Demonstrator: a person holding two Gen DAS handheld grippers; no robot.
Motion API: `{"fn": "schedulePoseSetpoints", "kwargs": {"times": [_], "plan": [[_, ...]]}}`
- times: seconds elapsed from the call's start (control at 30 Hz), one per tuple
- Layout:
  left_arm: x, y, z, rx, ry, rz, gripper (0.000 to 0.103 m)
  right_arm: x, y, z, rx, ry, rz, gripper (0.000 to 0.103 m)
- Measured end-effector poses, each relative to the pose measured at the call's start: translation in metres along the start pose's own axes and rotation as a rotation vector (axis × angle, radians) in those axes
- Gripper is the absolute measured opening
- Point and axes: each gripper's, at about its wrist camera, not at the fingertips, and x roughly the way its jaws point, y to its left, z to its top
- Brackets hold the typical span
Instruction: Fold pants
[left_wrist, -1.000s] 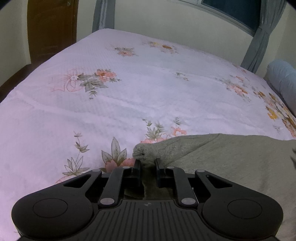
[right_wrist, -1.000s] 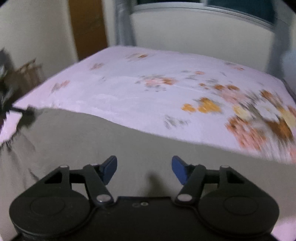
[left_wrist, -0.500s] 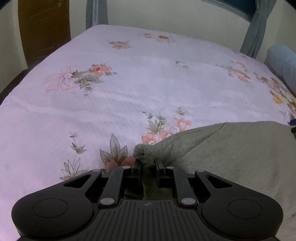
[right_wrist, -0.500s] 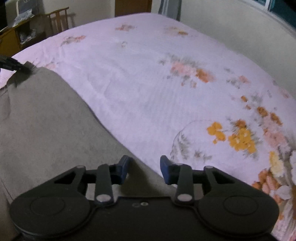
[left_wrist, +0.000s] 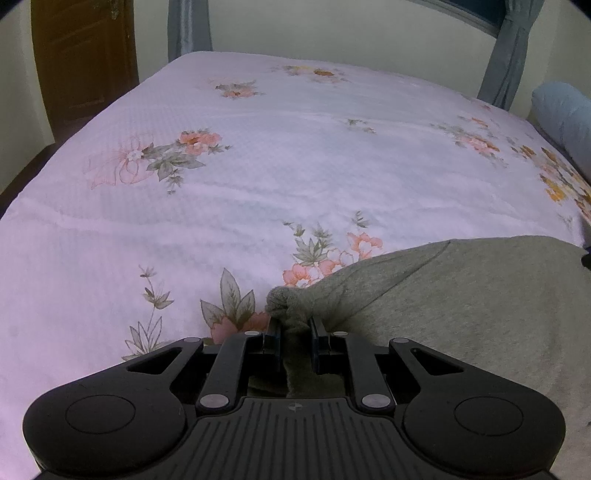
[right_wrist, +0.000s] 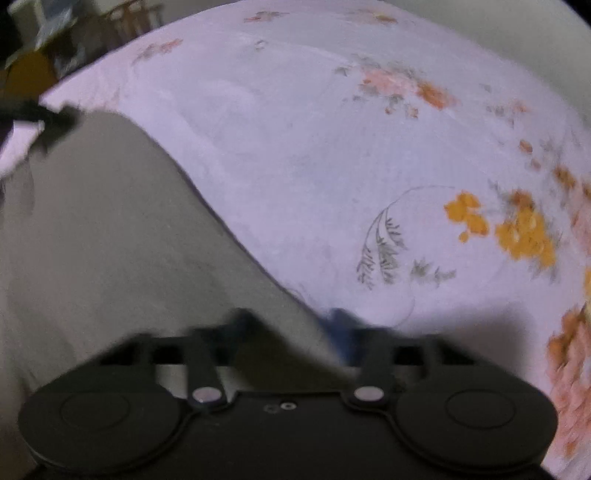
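Observation:
Grey pants (left_wrist: 461, 306) lie on the pink floral bed (left_wrist: 258, 177). My left gripper (left_wrist: 294, 328) is shut on a bunched corner of the pants, which pokes out between the fingers. In the right wrist view the pants (right_wrist: 103, 236) fill the lower left. My right gripper (right_wrist: 291, 325) is blurred and open, its jaws straddling the pants' near edge over the bed (right_wrist: 332, 147). The left gripper (right_wrist: 55, 118) shows at the far left, holding the far corner.
A brown door (left_wrist: 81, 55) and grey curtains (left_wrist: 506, 55) stand behind the bed. A light blue pillow (left_wrist: 565, 114) lies at the right edge. A chair and clutter (right_wrist: 74, 33) show beyond the bed's far left.
My right gripper has swung right and down to the pants' edge, its jaws narrower than a second ago. My left gripper has kept its hold and shifted slightly.

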Motion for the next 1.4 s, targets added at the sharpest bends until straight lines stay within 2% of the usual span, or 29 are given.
{"fn": "schedulePoseSetpoints", "kwargs": {"times": [0.2,0.33,0.57,0.7,0.97,1.07,1.2,1.23,1.3,1.33,1.37,1.4], "plan": [[-0.017,0.002,0.003,-0.019,-0.038,-0.017,0.014,-0.045,0.021,-0.016,-0.014,-0.121,-0.052,0.0],[-0.035,0.0,0.003,0.012,-0.084,-0.039,0.014,-0.073,0.048,-0.029,-0.033,-0.153,-0.068,0.0],[-0.077,0.022,-0.013,0.008,-0.207,-0.174,0.014,-0.121,0.107,-0.055,-0.077,-0.192,-0.099,0.0],[-0.102,0.035,-0.028,0.005,-0.267,-0.276,0.014,-0.141,0.138,-0.071,-0.09,-0.205,-0.115,0.0],[-0.145,0.062,-0.07,0.038,-0.283,-0.394,0.014,-0.183,0.212,-0.108,-0.085,-0.239,-0.146,0.0],[-0.158,0.07,-0.092,0.053,-0.26,-0.449,0.014,-0.193,0.241,-0.129,-0.062,-0.254,-0.15,0.0],[-0.172,0.081,-0.127,0.041,-0.213,-0.515,0.015,-0.188,0.278,-0.16,-0.036,-0.226,-0.15,0.0],[-0.172,0.083,-0.137,0.034,-0.192,-0.52,0.018,-0.184,0.286,-0.169,-0.032,-0.209,-0.157,0.0],[-0.17,0.088,-0.16,-0.023,-0.122,-0.522,0.046,-0.176,0.298,-0.185,-0.007,-0.192,-0.151,0.0],[-0.168,0.092,-0.171,-0.056,-0.095,-0.5,0.077,-0.171,0.301,-0.191,0.009,-0.188,-0.152,0.0],[-0.17,0.094,-0.183,-0.078,-0.092,-0.473,0.088,-0.166,0.303,-0.197,0.027,-0.184,-0.155,0.0],[-0.173,0.097,-0.195,-0.09,-0.1,-0.45,0.088,-0.161,0.304,-0.202,0.037,-0.177,-0.153,0.0]]}}
